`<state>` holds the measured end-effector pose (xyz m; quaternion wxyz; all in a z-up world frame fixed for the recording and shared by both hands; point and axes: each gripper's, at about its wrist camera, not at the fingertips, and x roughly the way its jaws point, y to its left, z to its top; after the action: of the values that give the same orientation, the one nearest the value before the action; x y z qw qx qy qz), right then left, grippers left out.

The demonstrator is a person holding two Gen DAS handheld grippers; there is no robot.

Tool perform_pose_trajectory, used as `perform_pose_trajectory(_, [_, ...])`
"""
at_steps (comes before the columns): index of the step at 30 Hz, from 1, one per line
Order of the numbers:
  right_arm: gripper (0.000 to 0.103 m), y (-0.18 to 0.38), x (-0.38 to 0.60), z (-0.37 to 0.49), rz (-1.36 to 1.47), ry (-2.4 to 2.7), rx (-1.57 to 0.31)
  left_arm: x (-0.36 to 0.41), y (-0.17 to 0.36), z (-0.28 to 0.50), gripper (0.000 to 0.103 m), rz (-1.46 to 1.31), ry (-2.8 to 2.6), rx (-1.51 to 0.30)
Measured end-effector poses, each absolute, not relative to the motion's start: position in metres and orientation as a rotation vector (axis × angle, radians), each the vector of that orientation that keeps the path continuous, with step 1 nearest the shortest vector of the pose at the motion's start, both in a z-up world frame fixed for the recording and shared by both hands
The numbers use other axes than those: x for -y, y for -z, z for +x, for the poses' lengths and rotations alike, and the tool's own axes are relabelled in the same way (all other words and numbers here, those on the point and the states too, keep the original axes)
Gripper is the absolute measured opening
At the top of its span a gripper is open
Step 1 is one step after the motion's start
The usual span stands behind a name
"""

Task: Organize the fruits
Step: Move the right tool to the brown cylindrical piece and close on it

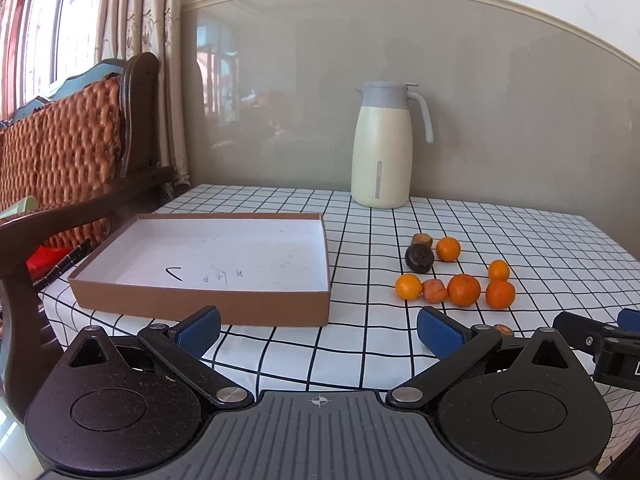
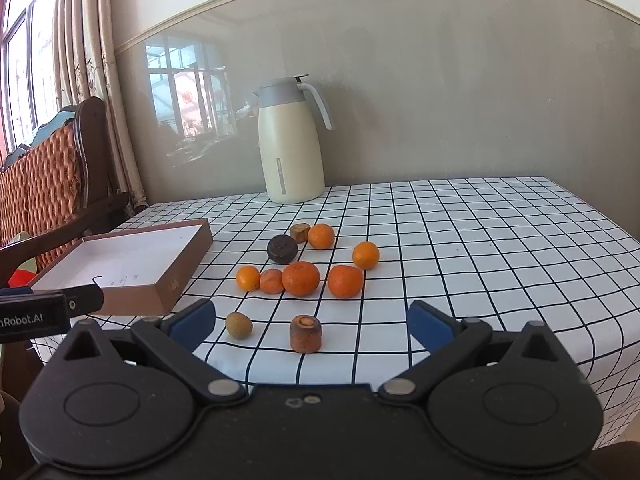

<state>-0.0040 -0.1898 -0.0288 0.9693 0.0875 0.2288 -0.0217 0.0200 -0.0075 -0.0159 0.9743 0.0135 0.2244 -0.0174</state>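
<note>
Several orange tangerines (image 2: pixel 301 278) lie in a loose group on the checked tablecloth, also in the left wrist view (image 1: pixel 463 289). Among them are a dark round fruit (image 2: pixel 282 249), a brown stubby piece (image 2: pixel 305 333) and a small green-brown fruit (image 2: pixel 239 325) nearest me. A shallow brown box (image 1: pixel 208 304) with a white inside sits empty to the left of the fruits; it also shows in the right wrist view (image 2: pixel 160 284). My left gripper (image 1: pixel 318 332) is open and empty, in front of the box. My right gripper (image 2: pixel 312 324) is open and empty, just short of the brown piece.
A cream thermos jug (image 1: pixel 382 148) stands at the back of the table near the wall. A wooden chair with an orange woven cushion (image 1: pixel 60 152) stands left of the table. The table's front edge (image 2: pixel 540 360) is close below the grippers.
</note>
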Motion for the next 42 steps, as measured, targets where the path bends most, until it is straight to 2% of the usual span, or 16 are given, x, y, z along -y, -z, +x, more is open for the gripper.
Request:
perform_pose_trajectory(15, [0.079,0.050,0.192,0.020,0.179,0.047,-0.527,0.033,0.045,0.046,0.103,0.095,0.111,-0.499])
perform_pose_trajectory(17, [0.072,0.051,0.191,0.023,0.177,0.044,-0.532,0.035,0.048,0.050,0.103,0.104,0.119,-0.507])
perform_pose_trajectory(23, [0.065,0.055,0.189,0.036,0.165,0.035,-0.554,0.041,0.054,0.063,0.103,0.112,0.148,-0.518])
perform_pose_trajectory(24, [0.063,0.055,0.188,0.038,0.163,0.035,-0.553,0.044,0.055,0.065,0.103,0.120,0.152,-0.516])
perform_pose_trajectory(26, [0.051,0.057,0.188,0.042,0.162,0.032,-0.555,0.048,0.057,0.067,0.103,0.135,0.158,-0.514])
perform_pose_trajectory(28, [0.047,0.061,0.190,0.045,0.174,0.025,-0.566,0.051,0.059,0.069,0.103,0.142,0.165,-0.514])
perform_pose_trajectory(35, [0.042,0.071,0.195,0.052,0.211,0.004,-0.592,0.055,0.065,0.074,0.103,0.129,0.187,-0.528])
perform_pose_trajectory(42, [0.042,0.079,0.192,0.062,0.210,-0.007,-0.620,0.049,0.067,0.075,0.103,0.139,0.158,-0.521])
